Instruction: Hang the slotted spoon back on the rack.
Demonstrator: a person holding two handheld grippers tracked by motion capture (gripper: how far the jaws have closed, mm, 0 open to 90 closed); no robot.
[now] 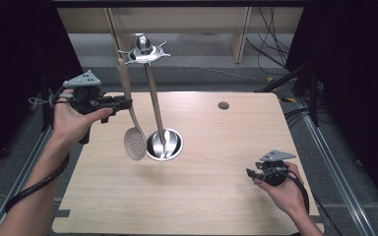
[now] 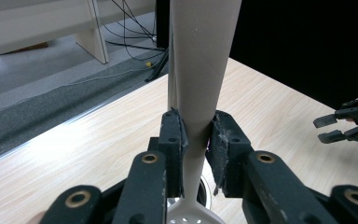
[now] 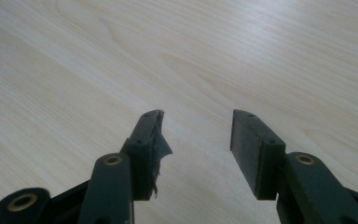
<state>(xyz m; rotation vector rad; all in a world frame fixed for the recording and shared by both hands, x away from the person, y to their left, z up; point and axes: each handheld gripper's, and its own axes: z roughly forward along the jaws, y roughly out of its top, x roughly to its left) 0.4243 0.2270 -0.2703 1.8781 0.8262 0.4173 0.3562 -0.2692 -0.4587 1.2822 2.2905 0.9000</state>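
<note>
My left gripper (image 1: 127, 103) is shut on the beige handle of a slotted spoon (image 1: 134, 140), which hangs in the air with its perforated head down, just left of a round metal base (image 1: 176, 147). In the left gripper view the handle (image 2: 200, 93) rises between the pads (image 2: 175, 140). A metal stand (image 1: 145, 49) on that base carries a hanging ladle (image 1: 156, 105) whose bowl sits in the base. My right gripper (image 1: 250, 175) hovers low over the table's near right, open with nothing between its fingers (image 3: 151, 140); it also appears far right in the left gripper view (image 2: 328, 128).
The light wooden table (image 1: 216, 196) has a small grey cable hole (image 1: 223, 105) near its far edge. Beyond the table lie grey floor, cables (image 1: 270, 34) and pale furniture legs. Dark curtains flank both sides.
</note>
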